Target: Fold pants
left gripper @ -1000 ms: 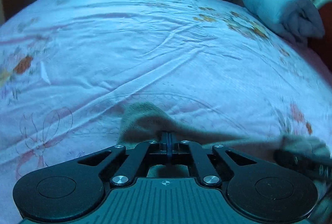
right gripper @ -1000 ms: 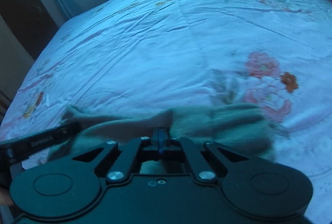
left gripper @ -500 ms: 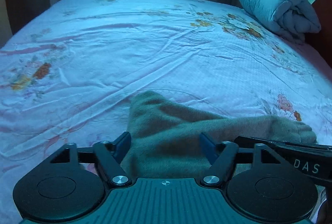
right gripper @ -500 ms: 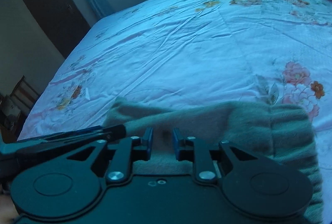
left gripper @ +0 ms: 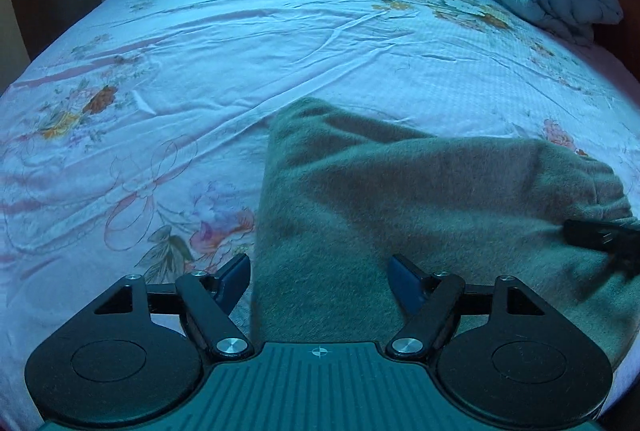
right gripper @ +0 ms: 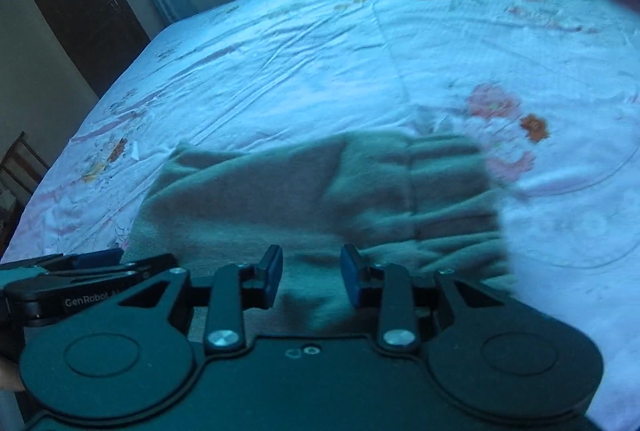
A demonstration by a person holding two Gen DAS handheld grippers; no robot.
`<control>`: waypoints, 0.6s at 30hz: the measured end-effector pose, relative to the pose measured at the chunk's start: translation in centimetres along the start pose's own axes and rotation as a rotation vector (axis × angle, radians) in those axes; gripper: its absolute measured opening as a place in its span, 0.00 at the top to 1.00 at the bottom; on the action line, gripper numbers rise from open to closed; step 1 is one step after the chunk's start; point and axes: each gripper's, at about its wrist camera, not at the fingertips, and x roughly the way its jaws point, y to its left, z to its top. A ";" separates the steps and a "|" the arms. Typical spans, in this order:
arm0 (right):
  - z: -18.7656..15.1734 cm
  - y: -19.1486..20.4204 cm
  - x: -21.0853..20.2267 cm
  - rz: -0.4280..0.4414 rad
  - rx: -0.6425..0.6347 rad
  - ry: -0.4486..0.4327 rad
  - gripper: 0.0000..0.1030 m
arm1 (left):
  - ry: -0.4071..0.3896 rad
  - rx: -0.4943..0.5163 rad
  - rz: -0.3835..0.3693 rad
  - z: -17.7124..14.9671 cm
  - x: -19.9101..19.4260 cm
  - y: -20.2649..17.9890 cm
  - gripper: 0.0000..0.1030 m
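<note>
Left wrist view: the left gripper hangs with its fingers spread wide over the grey-green pants, which lie in a folded bundle on the flowered bedsheet.
Right wrist view: the right gripper is also spread, gripping nothing, above the pants' near edge, the ribbed waistband to the right. Judging by the uneven far edge, the next fold would go best if both grippers pinch matching corners and move level together.
</note>
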 end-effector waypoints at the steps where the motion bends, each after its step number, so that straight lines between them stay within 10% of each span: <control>1: 0.1 -0.4 -0.7 -0.007 -0.010 -0.018 0.77 | 0.001 -0.005 0.002 -0.1 0.0 0.2 0.24; 5: 0.6 -1.7 -2.8 0.007 0.006 -0.052 0.71 | -0.011 -0.018 0.002 -0.4 -1.1 1.0 0.24; 8: 0.8 -2.4 -4.5 -0.061 -0.004 -0.118 0.24 | -0.015 -0.046 -0.004 -0.5 -1.5 2.2 0.23; 18: -0.4 -8.4 -2.5 -0.012 0.190 0.032 0.23 | 0.045 -0.084 -0.088 -0.8 0.4 2.5 0.21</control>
